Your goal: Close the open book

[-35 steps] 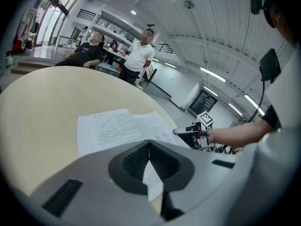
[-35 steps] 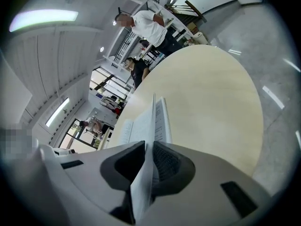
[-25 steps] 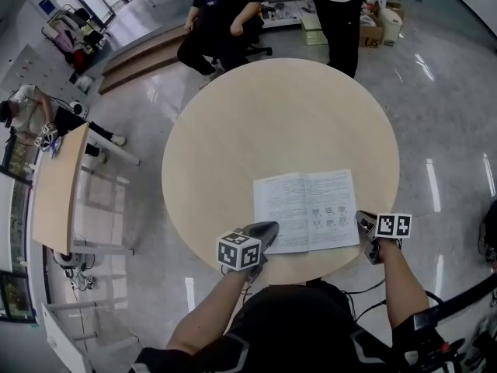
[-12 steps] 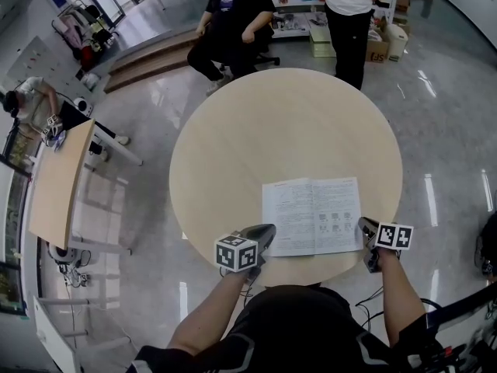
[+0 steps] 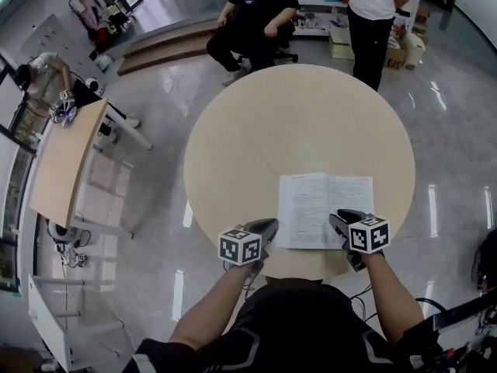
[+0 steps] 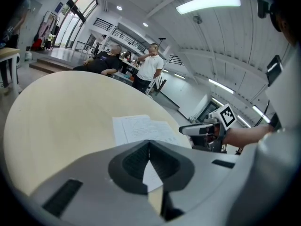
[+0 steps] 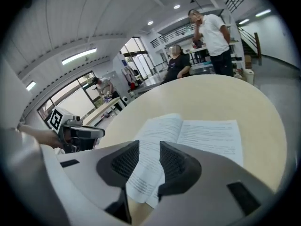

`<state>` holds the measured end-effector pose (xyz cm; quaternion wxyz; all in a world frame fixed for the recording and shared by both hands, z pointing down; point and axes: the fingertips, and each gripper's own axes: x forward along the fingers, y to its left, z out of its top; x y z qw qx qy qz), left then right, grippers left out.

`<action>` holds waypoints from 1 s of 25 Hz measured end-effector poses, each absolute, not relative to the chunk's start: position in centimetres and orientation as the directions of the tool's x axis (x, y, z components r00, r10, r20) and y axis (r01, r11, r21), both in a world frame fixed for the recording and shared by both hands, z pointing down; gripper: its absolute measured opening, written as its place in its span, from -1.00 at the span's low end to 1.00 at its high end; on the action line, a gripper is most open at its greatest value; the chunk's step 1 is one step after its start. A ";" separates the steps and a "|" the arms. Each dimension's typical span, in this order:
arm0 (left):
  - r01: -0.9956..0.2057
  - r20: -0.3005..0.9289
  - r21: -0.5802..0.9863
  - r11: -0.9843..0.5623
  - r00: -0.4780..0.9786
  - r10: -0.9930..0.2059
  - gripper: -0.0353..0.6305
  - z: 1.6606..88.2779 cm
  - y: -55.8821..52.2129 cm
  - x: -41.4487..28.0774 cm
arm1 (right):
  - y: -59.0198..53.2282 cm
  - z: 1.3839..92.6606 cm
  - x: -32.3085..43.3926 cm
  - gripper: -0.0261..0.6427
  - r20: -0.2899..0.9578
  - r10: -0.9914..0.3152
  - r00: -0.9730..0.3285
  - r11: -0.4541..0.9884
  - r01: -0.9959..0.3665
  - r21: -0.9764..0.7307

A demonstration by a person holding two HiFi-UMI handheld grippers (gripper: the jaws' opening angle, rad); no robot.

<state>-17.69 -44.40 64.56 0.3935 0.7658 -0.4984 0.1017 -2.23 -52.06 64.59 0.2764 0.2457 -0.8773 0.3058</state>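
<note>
The head view looks steeply down on the table (image 5: pixel 295 123) from above the person. Each gripper view rides low, close behind its own fingers (image 6: pixel 129 161), facing across the table — both share the book (image 6: pixel 141 128), seen from either side.

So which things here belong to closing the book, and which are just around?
Job: open book, round table under it, left gripper, right gripper (jaws opening, book showing between them).
Around: side desk, seated person, standing person.
</note>
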 end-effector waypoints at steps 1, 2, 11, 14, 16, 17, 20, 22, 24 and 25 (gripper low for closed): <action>-0.844 0.550 0.501 -0.189 0.480 -0.684 -0.91 64.6 -44.1 -18.0 | -51.4 64.4 -3.8 -0.56 0.642 -0.240 -0.728 0.723 -0.576 -0.382; -0.845 0.551 0.501 -0.186 0.477 -0.684 -0.91 64.7 -43.8 -18.3 | -50.6 64.5 -5.2 -0.52 0.652 -0.217 -0.726 0.754 -0.549 -0.361; -0.848 0.571 0.513 -0.135 0.455 -0.683 -0.91 66.6 -40.7 -20.4 | -41.9 68.9 -12.5 -0.20 0.803 -0.027 -0.596 0.979 -0.178 -0.100; -0.845 0.579 0.521 -0.121 0.454 -0.678 -0.91 67.3 -39.9 -20.6 | -39.8 70.9 -13.0 -0.17 0.853 -0.018 -0.522 1.000 -0.019 0.010; -0.843 0.583 0.526 -0.118 0.457 -0.671 -0.91 67.6 -39.4 -20.7 | -39.0 71.7 -13.3 -0.17 0.871 -0.037 -0.490 0.996 0.051 0.072; -0.841 0.584 0.527 -0.118 0.460 -0.669 -0.91 67.8 -39.2 -20.7 | -38.8 72.0 -13.4 -0.17 0.876 -0.050 -0.479 0.992 0.075 0.097; -0.839 0.590 0.531 -0.120 0.468 -0.658 -0.91 68.3 -38.5 -20.6 | -38.3 73.0 -13.5 -0.17 0.893 -0.084 -0.442 0.978 0.134 0.158; -0.837 0.595 0.533 -0.122 0.473 -0.650 -0.92 68.6 -38.3 -20.5 | -38.3 73.6 -13.4 -0.17 0.900 -0.114 -0.420 0.959 0.191 0.210; -0.836 0.597 0.534 -0.124 0.476 -0.646 -0.92 68.7 -38.3 -20.4 | -38.5 74.0 -13.3 -0.18 0.899 -0.141 -0.414 0.939 0.231 0.254; -0.836 0.597 0.534 -0.124 0.477 -0.645 -0.91 68.7 -38.3 -20.3 | -38.7 74.1 -13.3 -0.17 0.897 -0.152 -0.415 0.933 0.241 0.269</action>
